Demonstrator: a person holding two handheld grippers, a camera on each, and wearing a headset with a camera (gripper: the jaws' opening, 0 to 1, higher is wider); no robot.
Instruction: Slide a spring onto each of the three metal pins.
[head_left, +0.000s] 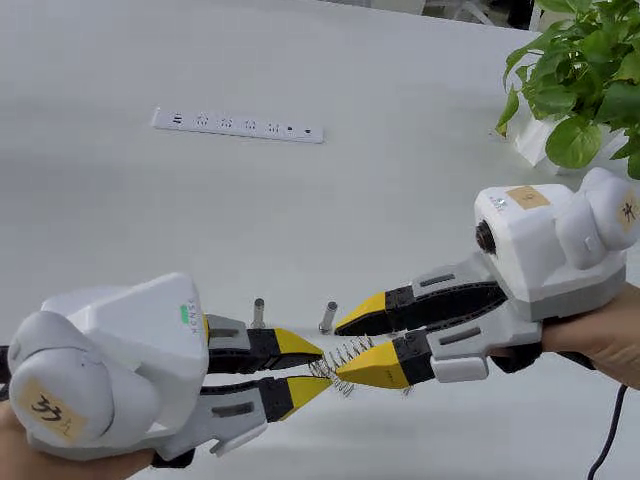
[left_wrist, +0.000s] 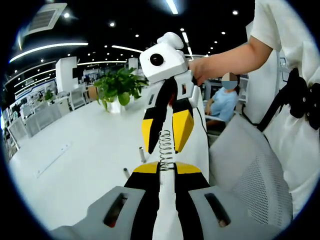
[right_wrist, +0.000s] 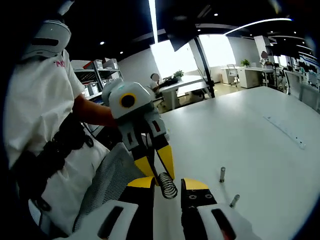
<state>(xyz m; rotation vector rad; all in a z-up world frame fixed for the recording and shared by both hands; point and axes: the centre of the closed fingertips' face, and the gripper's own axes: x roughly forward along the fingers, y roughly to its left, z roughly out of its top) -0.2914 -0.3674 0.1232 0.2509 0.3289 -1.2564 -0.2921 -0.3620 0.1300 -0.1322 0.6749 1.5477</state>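
A small steel spring (head_left: 338, 358) hangs in the air between the two grippers. My left gripper (head_left: 320, 366) comes in from the lower left, shut on one end of the spring (left_wrist: 165, 147). Facing it from the right, my right gripper (head_left: 343, 350) stands open, its yellow-tipped jaws on either side of the spring's other end (right_wrist: 168, 185). Two short metal pins stand upright on the white table just behind the tips, one (head_left: 258, 312) on the left and one (head_left: 328, 316) on the right. Any third pin is hidden.
A white power strip (head_left: 238, 125) lies farther back on the table (head_left: 400, 200). A leafy potted plant (head_left: 580, 70) stands at the far right corner. A mesh-backed chair (left_wrist: 250, 170) and the person's body are close behind the hands.
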